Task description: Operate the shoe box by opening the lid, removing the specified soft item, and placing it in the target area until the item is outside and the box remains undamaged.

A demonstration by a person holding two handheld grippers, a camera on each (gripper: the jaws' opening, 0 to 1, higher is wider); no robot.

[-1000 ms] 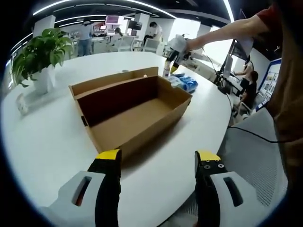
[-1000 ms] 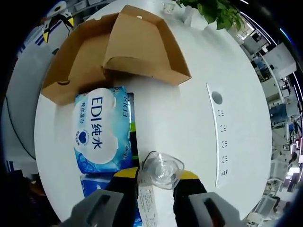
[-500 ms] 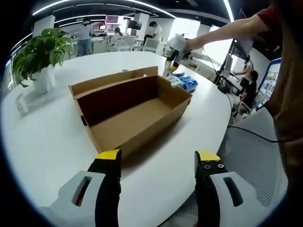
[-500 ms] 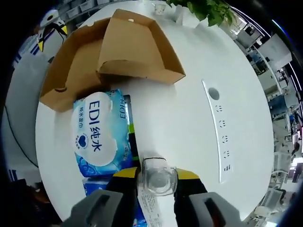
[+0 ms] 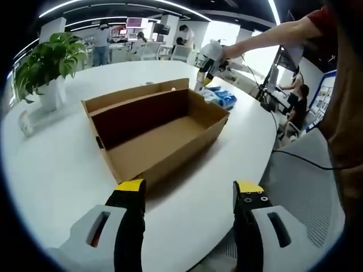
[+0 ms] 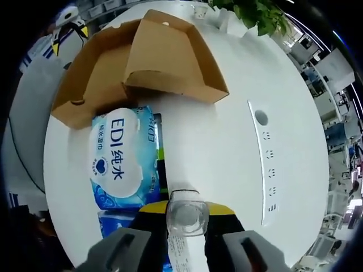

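The brown cardboard shoe box stands open on the round white table, and the inside that I can see is bare. My left gripper hovers open in front of its near corner, holding nothing. Beyond the box, a person's outstretched arm holds my right gripper above blue wipes packs. In the right gripper view I look down on the box, its raised lid and a blue-and-white wipes pack beside it. My right gripper is shut on a clear plastic bottle.
A potted plant and a small cup stand at the table's far left. A grey mesh chair sits off the right edge. A socket strip is set into the tabletop, and a second wipes pack lies under the first.
The clear bottle between my right jaws has straightened from a tilt to sit squarely centred. The right gripper view drifted slightly. The left gripper and the box are unchanged.
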